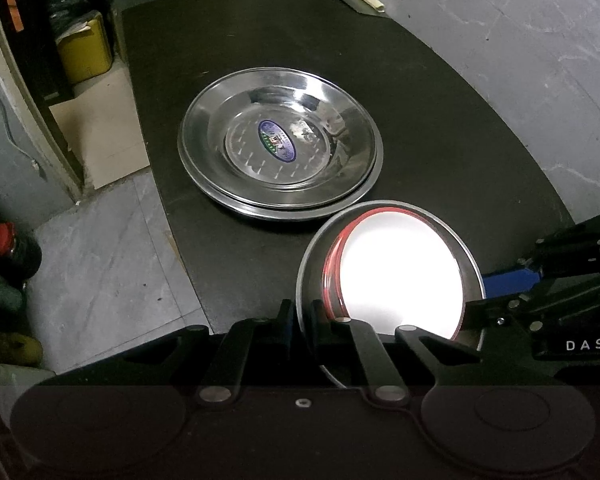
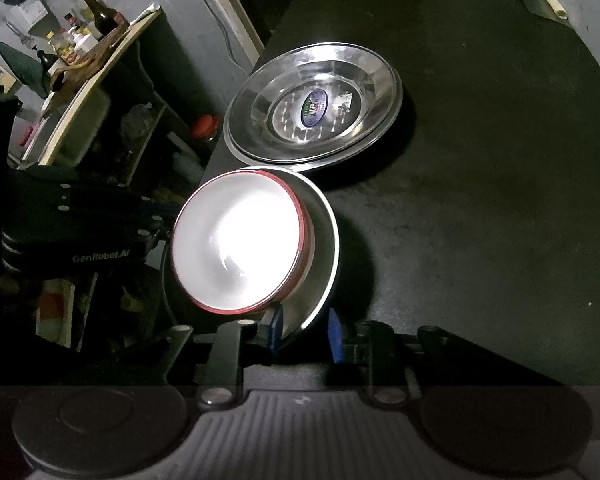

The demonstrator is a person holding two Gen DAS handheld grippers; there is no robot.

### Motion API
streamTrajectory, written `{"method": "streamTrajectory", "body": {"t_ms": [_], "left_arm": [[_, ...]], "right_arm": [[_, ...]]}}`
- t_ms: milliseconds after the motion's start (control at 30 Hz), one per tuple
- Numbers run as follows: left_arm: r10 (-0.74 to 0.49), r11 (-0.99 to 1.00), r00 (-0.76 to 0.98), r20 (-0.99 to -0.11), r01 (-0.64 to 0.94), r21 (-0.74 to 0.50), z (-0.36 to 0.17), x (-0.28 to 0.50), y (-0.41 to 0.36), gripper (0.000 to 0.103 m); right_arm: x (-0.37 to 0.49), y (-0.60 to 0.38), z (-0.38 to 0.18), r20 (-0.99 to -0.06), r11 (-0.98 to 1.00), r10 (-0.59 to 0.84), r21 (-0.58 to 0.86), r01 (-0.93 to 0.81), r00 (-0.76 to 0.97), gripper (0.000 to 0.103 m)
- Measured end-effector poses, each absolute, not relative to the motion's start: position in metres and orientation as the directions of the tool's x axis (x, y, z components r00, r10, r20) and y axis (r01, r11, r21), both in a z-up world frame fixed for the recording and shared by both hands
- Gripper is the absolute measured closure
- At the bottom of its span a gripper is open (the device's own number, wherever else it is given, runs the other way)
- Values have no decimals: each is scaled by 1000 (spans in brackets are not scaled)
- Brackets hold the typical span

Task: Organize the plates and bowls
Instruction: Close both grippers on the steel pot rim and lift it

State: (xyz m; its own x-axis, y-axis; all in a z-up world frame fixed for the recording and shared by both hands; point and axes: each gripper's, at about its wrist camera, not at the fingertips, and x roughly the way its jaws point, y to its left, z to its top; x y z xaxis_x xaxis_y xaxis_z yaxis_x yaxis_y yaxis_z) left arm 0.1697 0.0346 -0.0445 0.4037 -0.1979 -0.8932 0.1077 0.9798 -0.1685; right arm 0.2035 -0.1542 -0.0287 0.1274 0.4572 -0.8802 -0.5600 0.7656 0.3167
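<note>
Left gripper (image 1: 302,320) pinches the rim of the round steel bowl (image 1: 309,256). Right gripper (image 2: 306,334) clamps the opposite rim, and a red-rimmed white bowl (image 2: 236,240) nests inside.

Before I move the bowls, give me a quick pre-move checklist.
1. Left tongs on the steel bowl rim: ok, shut on it.
2. Right tongs grip: cannot tell. The rim is between the pads, but one pad seems to stand off.
3. Red-rimmed white bowls seated in the steel bowl: not ok, off-centre and leaning to one side.
4. Plate stack top: ok, only a sticker inside.
5. Table between bowl and stack: ok, bare.
</note>
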Motion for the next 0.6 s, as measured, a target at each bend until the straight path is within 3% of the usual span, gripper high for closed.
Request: {"method": "streamTrajectory", "body": {"t_ms": [600], "left_arm": [[-209, 978, 378, -902, 88, -189, -43, 171, 35, 96]], "right_arm": [[203, -166, -26, -856, 779, 499, 375, -502, 134, 80]]}}
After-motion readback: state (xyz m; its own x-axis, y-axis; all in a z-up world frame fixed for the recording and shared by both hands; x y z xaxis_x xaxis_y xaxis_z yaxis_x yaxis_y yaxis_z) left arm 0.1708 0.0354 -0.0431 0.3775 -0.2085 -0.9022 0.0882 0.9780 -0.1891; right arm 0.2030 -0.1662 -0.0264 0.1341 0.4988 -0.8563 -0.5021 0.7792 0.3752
